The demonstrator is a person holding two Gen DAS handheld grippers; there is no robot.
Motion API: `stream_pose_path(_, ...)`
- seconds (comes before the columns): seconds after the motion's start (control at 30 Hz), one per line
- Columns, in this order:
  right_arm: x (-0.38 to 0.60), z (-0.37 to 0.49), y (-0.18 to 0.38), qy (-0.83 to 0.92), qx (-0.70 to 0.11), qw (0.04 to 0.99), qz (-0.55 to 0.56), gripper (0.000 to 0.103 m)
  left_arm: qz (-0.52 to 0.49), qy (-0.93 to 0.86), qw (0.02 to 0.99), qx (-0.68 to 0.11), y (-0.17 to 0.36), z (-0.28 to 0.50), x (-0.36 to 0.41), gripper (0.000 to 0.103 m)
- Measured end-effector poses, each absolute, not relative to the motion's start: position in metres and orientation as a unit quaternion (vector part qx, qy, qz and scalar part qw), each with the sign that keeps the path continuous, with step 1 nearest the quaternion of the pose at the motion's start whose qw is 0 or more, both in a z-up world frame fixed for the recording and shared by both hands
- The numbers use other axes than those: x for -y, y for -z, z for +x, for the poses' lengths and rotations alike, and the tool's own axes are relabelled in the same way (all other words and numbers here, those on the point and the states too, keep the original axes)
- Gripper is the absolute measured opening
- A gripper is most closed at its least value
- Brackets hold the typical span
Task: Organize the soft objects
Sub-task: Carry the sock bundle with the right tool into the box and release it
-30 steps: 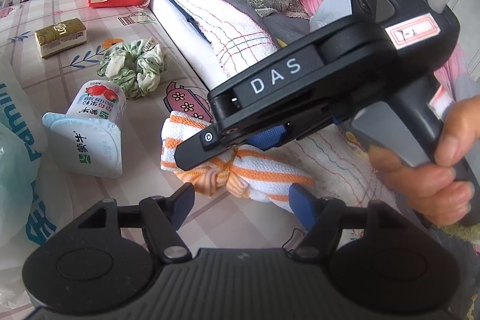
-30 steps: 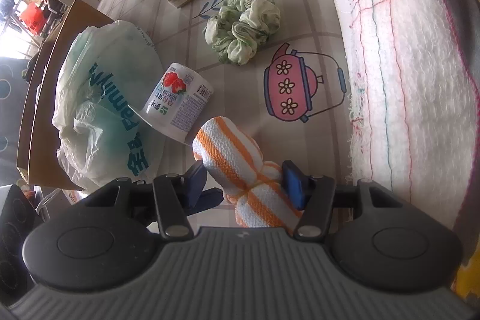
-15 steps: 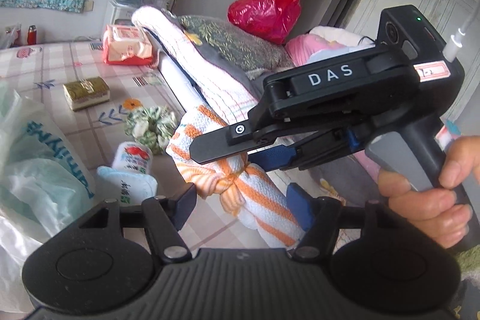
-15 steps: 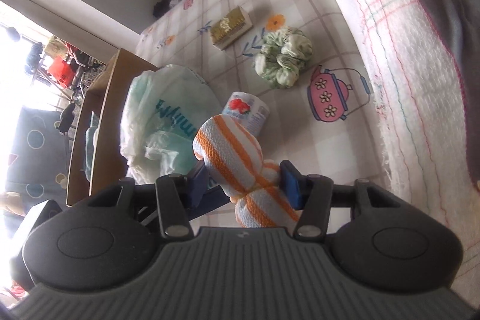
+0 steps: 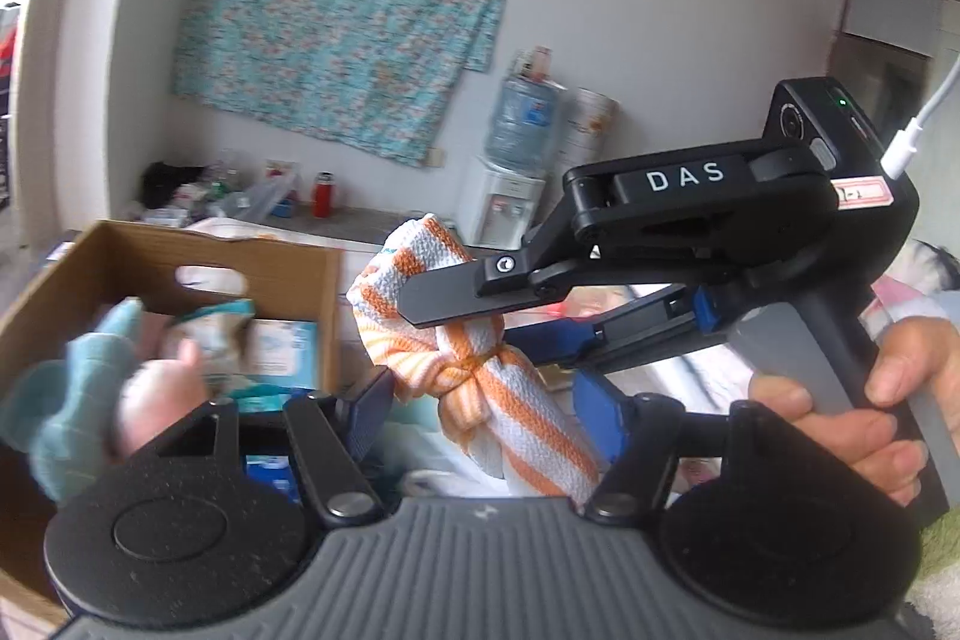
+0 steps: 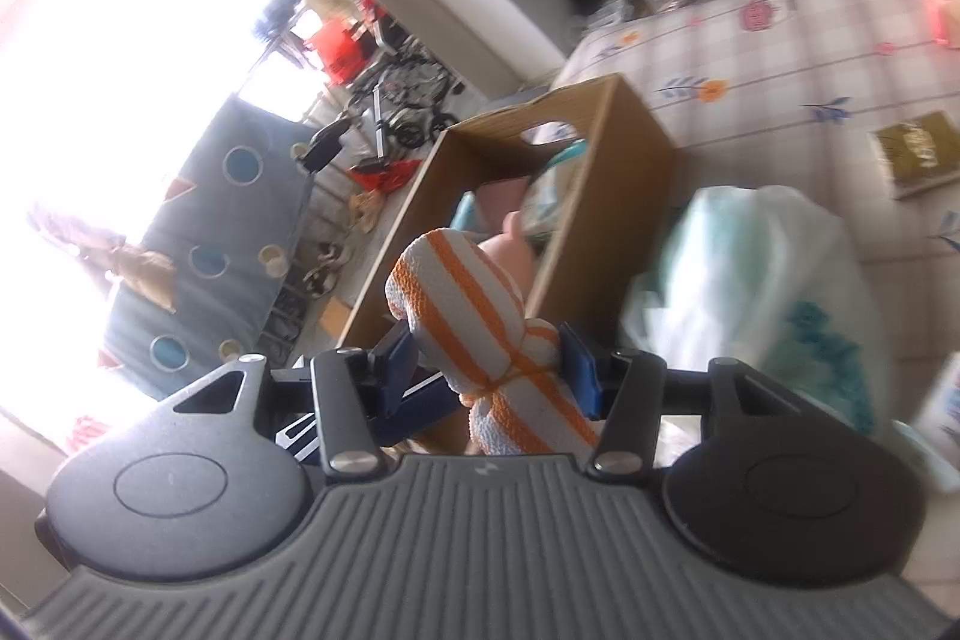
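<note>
Lifting clear of the desk since a second ago, the orange-striped towel bundle [image 6: 480,304] is now riding pinched in the right tool [image 6: 489,370], left tool [image 5: 480,412] loosely straddling it, cardboard box [image 6: 624,160] waiting at twelve o'clock.

Our right gripper [image 6: 489,370] is clamped with both blue pads pressing, its jaws seen side-on from the left camera as they reach across in front. Our right hand [image 5: 858,400] wraps its handle, fingers curled on the trigger. Our left gripper [image 5: 480,403] stands partly apart, both pads touching nothing.
</note>
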State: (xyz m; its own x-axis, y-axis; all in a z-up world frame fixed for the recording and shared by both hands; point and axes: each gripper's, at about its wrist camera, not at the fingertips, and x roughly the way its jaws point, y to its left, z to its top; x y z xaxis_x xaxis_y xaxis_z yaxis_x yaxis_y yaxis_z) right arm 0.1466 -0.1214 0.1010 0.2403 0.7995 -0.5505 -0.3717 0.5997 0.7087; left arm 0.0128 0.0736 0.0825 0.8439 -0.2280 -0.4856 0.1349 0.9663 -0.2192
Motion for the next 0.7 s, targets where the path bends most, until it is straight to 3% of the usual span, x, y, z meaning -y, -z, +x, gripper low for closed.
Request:
stream_pose_path(0.33, -0.103, 0.178, -0.056, -0.483, -0.564, 0.638, 0.207, 0.050, -0.082, -0.113, 0.948, -0.286, -0.092, -0.019, -0.187, 0.075)
stream_pose_path(0.7, -0.199, 0.167, 0.025, -0.445, -0.659, 0.592, 0.130, 0.057, -0.117, -0.157, 0.937, -0.290, -0.087, -0.040, -0.235, 0.075)
